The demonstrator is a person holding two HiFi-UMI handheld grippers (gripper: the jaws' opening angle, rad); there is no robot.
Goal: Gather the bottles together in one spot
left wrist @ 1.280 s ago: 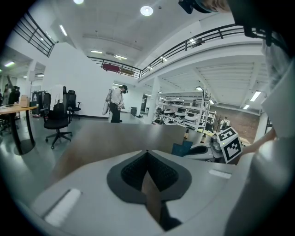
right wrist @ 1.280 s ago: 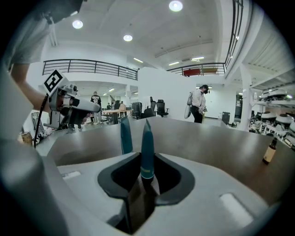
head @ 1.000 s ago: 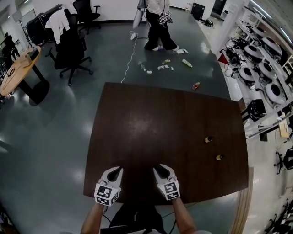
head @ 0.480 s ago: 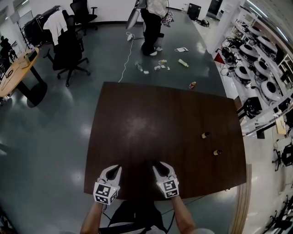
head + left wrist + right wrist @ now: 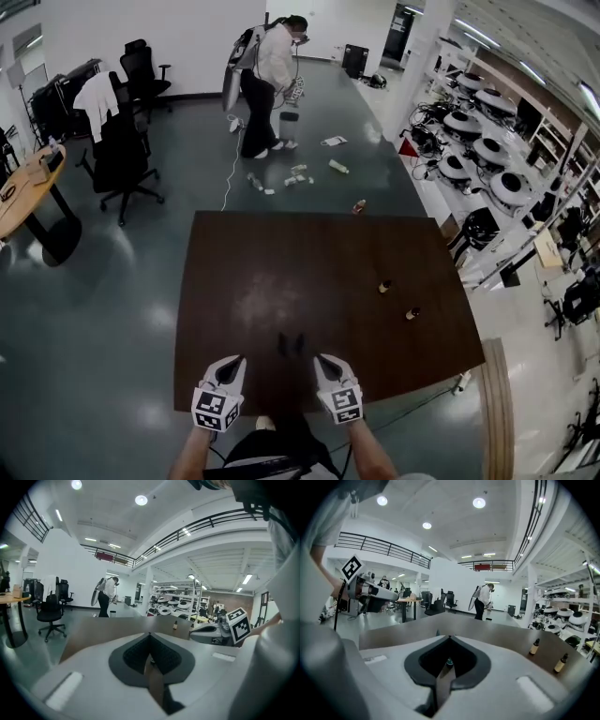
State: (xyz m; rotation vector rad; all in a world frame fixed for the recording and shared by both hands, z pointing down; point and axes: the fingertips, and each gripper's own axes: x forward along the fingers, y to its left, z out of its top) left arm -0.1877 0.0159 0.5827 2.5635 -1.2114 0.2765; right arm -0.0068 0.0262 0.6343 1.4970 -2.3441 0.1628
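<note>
Two small amber bottles stood upright on the right half of a dark brown table (image 5: 281, 262), one bottle (image 5: 384, 285) slightly farther and to the left of the other bottle (image 5: 411, 314). They were near each other but not touching. Both were well apart from the two handheld grippers, which were held side by side over the table's near edge.

The left gripper (image 5: 234, 362) had its jaws pressed together with nothing between them. The right gripper (image 5: 324, 360) had just closed its jaws, and they met tip to tip on nothing. In the right gripper view, both bottles showed at the far right of the tabletop, beyond the closed jaws.

On the grey floor beyond the table's far edge, a person in a white top (image 5: 269, 70) stood among scattered litter (image 5: 298, 172), and a small red-capped container (image 5: 359, 205) lay just past the far edge. A black office chair (image 5: 120, 155) draped with a white garment stood far left, beside a round wooden table (image 5: 23, 187). Shelving with white equipment (image 5: 487, 150) lined the right side.
</note>
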